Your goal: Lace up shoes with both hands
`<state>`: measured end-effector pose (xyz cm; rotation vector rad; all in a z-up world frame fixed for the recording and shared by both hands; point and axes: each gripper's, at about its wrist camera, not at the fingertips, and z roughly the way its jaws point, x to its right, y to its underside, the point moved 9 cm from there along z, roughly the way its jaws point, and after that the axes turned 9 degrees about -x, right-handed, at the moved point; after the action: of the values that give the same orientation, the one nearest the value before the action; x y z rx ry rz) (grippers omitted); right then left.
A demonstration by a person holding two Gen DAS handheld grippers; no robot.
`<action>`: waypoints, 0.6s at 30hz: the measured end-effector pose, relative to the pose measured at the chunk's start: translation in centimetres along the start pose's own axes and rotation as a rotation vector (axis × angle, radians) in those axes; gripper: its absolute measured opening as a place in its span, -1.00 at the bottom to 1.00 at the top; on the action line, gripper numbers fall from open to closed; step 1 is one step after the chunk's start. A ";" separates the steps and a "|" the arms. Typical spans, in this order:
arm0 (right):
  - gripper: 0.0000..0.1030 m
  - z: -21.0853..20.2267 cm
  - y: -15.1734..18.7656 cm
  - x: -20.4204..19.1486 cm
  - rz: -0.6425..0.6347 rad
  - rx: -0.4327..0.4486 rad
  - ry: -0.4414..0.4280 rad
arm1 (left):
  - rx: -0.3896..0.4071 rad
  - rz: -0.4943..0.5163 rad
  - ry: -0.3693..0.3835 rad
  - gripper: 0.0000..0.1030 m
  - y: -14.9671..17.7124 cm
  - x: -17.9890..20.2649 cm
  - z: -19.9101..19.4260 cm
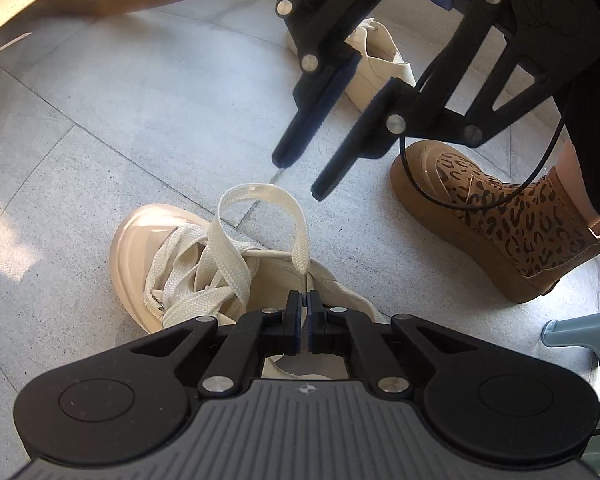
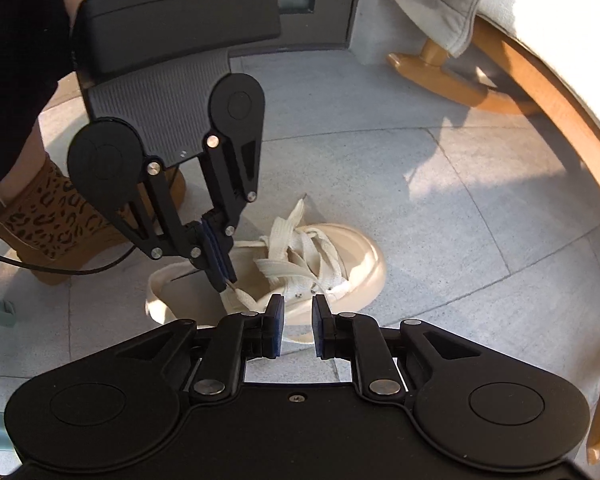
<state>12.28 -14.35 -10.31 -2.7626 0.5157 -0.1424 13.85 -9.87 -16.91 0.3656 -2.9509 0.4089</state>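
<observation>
Left tool: closed on the stiff tip of the cream lace, with no gap visible between the fingers. From the right wrist view the same tool points down at the shoe's ankle opening, the tip protruding just below it.
Right tool: fingers parted with a clear gap, holding nothing. Seen from the left wrist view it hangs above the floor just beyond the lace loop, apart from it.
Shoe: cream high-top, resting on the tiled floor, toe pointing away from the left tool. Lower eyelets carry loose, slack crossings.
Lace: arches up from the crossings in a tall loop and comes down to the left tool. Judged reason for the hold: pinching the tip keeps the flat lace aimed for an eyelet.
Free lace end: lies on the floor beyond the tongue, ungripped.
Step in hand: judged to be threading an upper eyelet; which eyelet cannot be told.
Reason for right tool's stance: probably waiting, parted, to receive the tip or steady the upper.
Second cream shoe: well apart, partly hidden behind the right tool.
Leopard-print boot: worn by the person, beside the work.
Risk: slack loop may twist; tip could slip.
</observation>
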 end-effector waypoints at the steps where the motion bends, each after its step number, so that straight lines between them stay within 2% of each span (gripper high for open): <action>1: -0.72 0.4 -0.1 -0.7 -0.045 -0.015 0.004 | 0.005 0.007 0.002 -0.97 -0.2 0.1 -0.1; 4: -0.73 1.7 0.0 -2.5 -0.170 -0.060 0.015 | 0.018 0.026 0.006 -0.97 -0.6 0.5 -0.5; 7: -0.73 2.7 -0.1 -3.5 -0.224 -0.077 0.006 | 0.027 0.041 0.013 -0.97 -0.8 0.8 -0.7; 13: -0.97 3.9 0.0 -3.5 -0.237 -0.114 0.011 | 0.038 0.035 0.017 -0.97 -0.7 0.7 -1.0; 18: -0.98 4.2 0.3 -3.3 -0.210 -0.119 0.003 | 0.047 0.023 0.019 -0.97 -0.7 0.6 -0.9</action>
<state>9.74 -12.19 -14.46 -2.9285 0.2401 -0.1694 13.52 -10.37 -15.77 0.3311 -2.9338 0.4821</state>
